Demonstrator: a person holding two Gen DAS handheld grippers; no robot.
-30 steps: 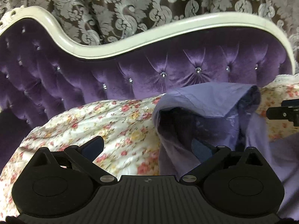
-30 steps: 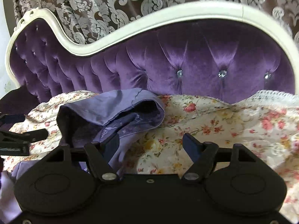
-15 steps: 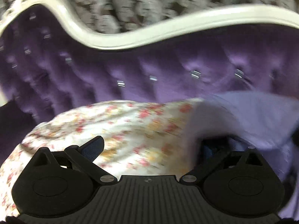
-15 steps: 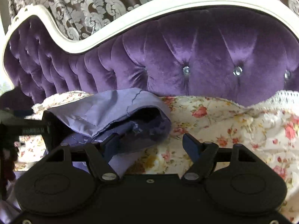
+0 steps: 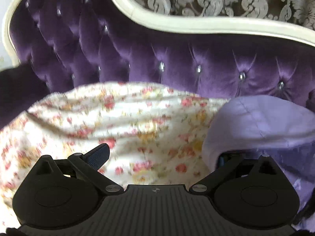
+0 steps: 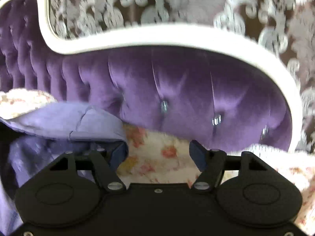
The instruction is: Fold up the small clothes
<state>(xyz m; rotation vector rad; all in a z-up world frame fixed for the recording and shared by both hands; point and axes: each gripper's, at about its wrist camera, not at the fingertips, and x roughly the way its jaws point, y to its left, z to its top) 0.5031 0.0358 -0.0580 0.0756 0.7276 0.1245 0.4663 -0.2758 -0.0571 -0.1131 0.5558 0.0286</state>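
Observation:
A lilac garment (image 5: 261,122) lies bunched on the flowered sheet (image 5: 122,118), at the right of the left wrist view and at the left of the right wrist view (image 6: 65,120). My left gripper (image 5: 161,155) is open; its right finger is under a fold of the garment, its left finger over bare sheet. My right gripper (image 6: 157,153) is open; its left finger sits under the garment's edge, its right finger over the sheet. Both views are blurred by motion.
A purple tufted headboard (image 5: 177,59) with a cream frame (image 5: 177,23) rises close behind the sheet; it also shows in the right wrist view (image 6: 177,90). Patterned damask wall (image 6: 177,2) is behind it.
Both grippers have moved forward and apart. The garment has slid to the right edge of the left view and the left edge of the right view. The other gripper is out of each view.

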